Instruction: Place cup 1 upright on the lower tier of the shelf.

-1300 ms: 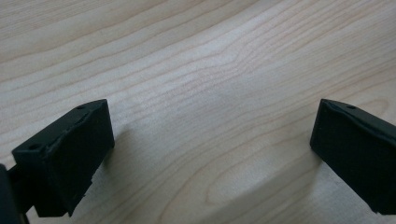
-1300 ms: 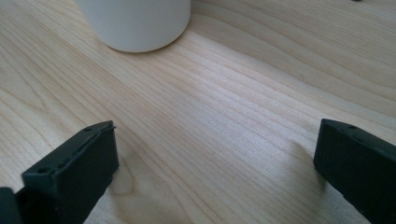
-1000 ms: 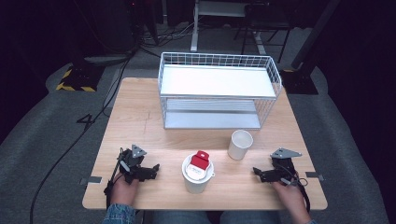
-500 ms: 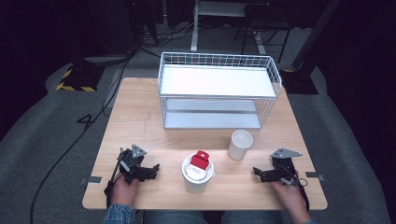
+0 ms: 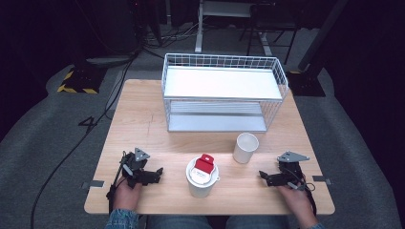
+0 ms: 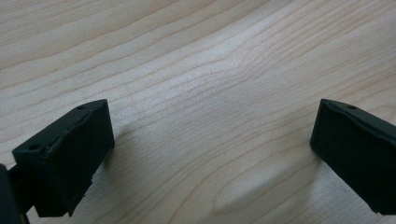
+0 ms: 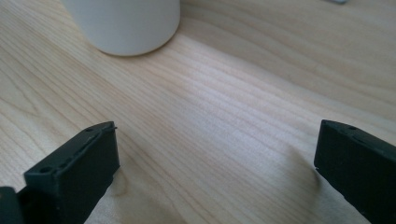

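Both claws spread and empty on counter (image 5: 143,124), left claw (image 5: 152,174) at 9 o'clock and right claw (image 5: 265,177) at 3 o'clock of lidded white tub (image 5: 202,179); a one-sided nudge could tip it.

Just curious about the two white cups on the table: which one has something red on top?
The front white cup, midway between both grippers, carries the red piece. The cup nearer the wire rack is open.

White cup (image 7: 122,23) top cropped off

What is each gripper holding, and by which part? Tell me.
Nothing. The left gripper and right gripper both rest open on the table, jaws empty.
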`<state>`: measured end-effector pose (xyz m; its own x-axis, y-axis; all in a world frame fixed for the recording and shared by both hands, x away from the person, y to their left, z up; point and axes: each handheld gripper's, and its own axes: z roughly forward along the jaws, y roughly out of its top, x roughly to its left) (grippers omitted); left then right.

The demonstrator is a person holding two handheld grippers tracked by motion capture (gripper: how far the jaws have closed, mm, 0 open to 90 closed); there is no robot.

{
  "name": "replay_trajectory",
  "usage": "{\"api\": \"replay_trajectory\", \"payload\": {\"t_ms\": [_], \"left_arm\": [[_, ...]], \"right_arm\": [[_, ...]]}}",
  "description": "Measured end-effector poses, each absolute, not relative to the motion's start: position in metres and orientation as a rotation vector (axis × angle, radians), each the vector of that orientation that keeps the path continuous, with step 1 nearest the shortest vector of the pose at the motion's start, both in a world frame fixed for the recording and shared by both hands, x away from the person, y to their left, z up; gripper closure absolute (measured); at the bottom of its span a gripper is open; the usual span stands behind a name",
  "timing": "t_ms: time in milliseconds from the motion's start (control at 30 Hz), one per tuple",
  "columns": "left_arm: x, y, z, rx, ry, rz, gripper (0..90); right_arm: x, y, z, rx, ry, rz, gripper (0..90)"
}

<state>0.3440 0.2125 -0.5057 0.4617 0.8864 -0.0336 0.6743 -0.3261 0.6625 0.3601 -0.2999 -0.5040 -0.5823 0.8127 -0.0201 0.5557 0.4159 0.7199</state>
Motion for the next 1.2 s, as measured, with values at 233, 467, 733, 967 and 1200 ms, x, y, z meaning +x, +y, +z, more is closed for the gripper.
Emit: {"api": "replay_trajectory", "payload": {"t_ms": [233,467,733,967,1200], "left_arm": [[0.344,0.213,-0.506,2.098,1.297,0.456,0.1],[0.344,0.213,-0.506,2.099,1.296,0.456,0.1],[0.344,0.213,-0.506,2.100,1.295,0.456,0.1],[0.344,0.213,-0.506,2.098,1.297,0.455,0.1],[0.344,0.213,-0.506,2.100,1.295,0.456,0.1]], "right_arm": [[0.355,-0.303,-0.491,1.132,2.272,1.046,0.3],[0.350,-0.303,-0.477,1.055,2.246,1.154,0.3],[0.352,-0.290,-0.467,0.987,2.265,1.188,0.3],[0.361,-0.279,-0.461,0.938,2.271,1.211,0.3],[0.371,-0.267,-0.466,0.912,2.291,1.211,0.3]]}}
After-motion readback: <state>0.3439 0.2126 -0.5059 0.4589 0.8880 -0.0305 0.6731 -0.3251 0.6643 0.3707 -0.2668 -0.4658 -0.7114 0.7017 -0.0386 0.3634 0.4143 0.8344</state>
